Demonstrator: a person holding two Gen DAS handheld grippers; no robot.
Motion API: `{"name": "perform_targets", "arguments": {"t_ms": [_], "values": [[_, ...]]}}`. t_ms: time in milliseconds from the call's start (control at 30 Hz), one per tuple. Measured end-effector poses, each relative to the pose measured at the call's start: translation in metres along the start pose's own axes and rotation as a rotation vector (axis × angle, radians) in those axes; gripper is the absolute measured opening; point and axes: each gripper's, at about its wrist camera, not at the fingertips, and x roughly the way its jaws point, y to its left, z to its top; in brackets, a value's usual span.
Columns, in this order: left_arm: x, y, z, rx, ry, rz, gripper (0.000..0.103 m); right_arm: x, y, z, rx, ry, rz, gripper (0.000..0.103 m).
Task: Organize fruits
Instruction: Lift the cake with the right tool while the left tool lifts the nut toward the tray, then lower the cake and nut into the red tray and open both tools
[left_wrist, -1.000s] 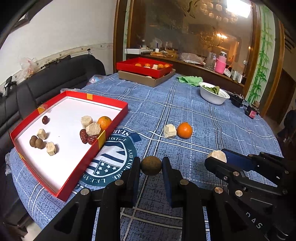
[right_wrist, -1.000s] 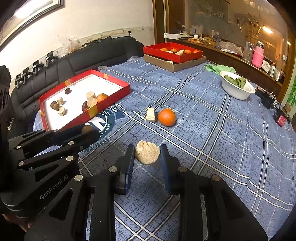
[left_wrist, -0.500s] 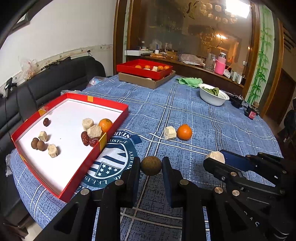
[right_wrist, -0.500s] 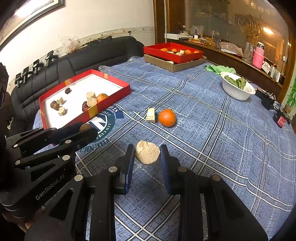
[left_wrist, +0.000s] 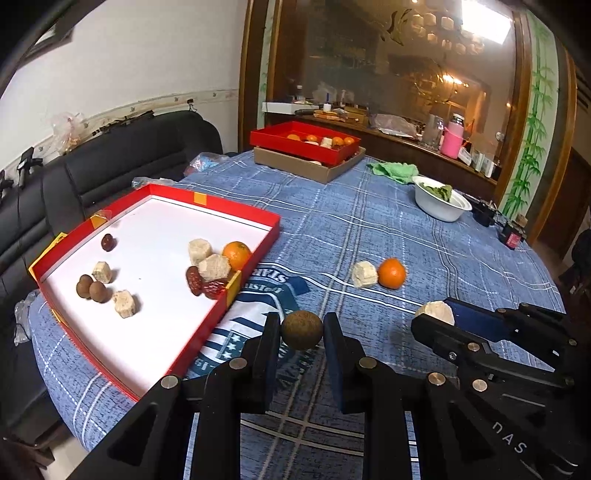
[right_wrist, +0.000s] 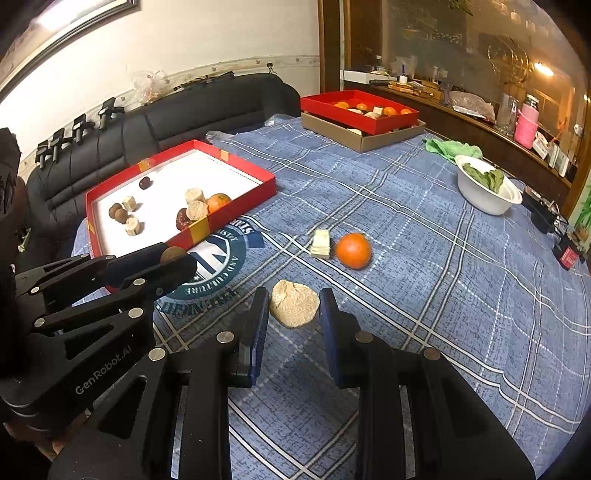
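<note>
Left wrist view: our left tool (left_wrist: 302, 326) is clamped on a brown ball (left_wrist: 301, 329), up off the blue worktop (left_wrist: 369, 229), beside the red tray (left_wrist: 236, 288). Our right tool (right_wrist: 293, 306) grips a beige chunk (right_wrist: 294, 303); an orange (right_wrist: 352, 250) lies beyond.

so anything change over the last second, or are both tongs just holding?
Nothing visibly changed. The left tongs stay shut on the brown round fruit, the right tongs on the pale chunk. The orange and pale block on the blue cloth and the fruits in the red tray lie as before.
</note>
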Motion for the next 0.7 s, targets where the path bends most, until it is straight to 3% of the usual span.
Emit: {"name": "perform_targets", "arguments": {"t_ms": [300,700], "values": [[0.004,0.033,0.008,-0.039,-0.008,0.048,0.023,0.009,0.019,0.014,-0.030,0.001,0.024,0.027],[0.011,0.106,0.032,-0.153,-0.034,0.152,0.022,0.032,0.059,0.043,-0.084,0.002,0.076,0.027]]}}
